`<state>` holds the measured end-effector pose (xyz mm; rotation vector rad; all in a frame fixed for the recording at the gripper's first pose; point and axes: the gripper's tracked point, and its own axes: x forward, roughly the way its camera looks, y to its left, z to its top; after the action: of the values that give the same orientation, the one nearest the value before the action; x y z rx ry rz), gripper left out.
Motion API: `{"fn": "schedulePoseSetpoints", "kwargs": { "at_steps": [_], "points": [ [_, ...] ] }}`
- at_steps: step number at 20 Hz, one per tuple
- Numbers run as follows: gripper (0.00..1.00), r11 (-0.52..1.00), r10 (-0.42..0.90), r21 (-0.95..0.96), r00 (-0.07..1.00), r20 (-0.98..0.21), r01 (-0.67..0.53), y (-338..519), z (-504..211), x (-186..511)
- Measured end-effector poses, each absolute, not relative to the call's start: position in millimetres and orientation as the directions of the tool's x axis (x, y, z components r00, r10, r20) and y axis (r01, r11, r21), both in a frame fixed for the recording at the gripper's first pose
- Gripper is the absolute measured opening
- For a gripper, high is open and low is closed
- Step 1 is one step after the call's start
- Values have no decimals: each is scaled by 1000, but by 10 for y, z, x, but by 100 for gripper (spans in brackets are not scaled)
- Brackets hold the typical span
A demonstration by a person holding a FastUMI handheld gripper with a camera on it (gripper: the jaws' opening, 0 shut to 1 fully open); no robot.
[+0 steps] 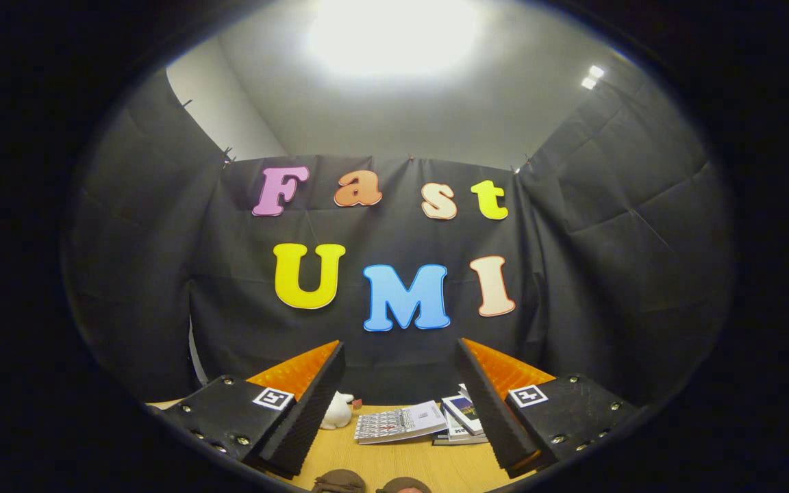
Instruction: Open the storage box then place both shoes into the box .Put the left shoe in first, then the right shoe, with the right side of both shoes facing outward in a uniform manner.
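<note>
Gripper [400, 356] fingers apart, empty; shoes [370, 483] below.

Gripper [401, 356]: two wedge-shaped fingers [309, 404] with ridged inner faces, set well apart with nothing between them. Each is mounted on a flat plate fixed with round screws. One square black-and-white marker tag [272, 398] sits on each plate.

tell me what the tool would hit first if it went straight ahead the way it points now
Probably the booth's black cloth wall. The open tool points above the table, passing over the booklet; depth is unclear.
</note>
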<state>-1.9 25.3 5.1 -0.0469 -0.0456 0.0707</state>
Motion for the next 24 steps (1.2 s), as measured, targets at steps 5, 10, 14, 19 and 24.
{"fn": "schedulePoseSetpoints", "kwargs": {
  "at_steps": [5,10,14,19,24],
  "points": [
    [98,989,124,-87,991,43,-120,351,-57,-171],
    [99,983,181,47,983,-22,-179,533,-295,-259],
    [98,946,274,208,956,-104,-248,810,-597,-332],
    [98,866,380,424,901,-210,-266,1117,-1012,-425],
    [97,731,450,663,844,-290,-162,1334,-1409,-485]
  ]
}}
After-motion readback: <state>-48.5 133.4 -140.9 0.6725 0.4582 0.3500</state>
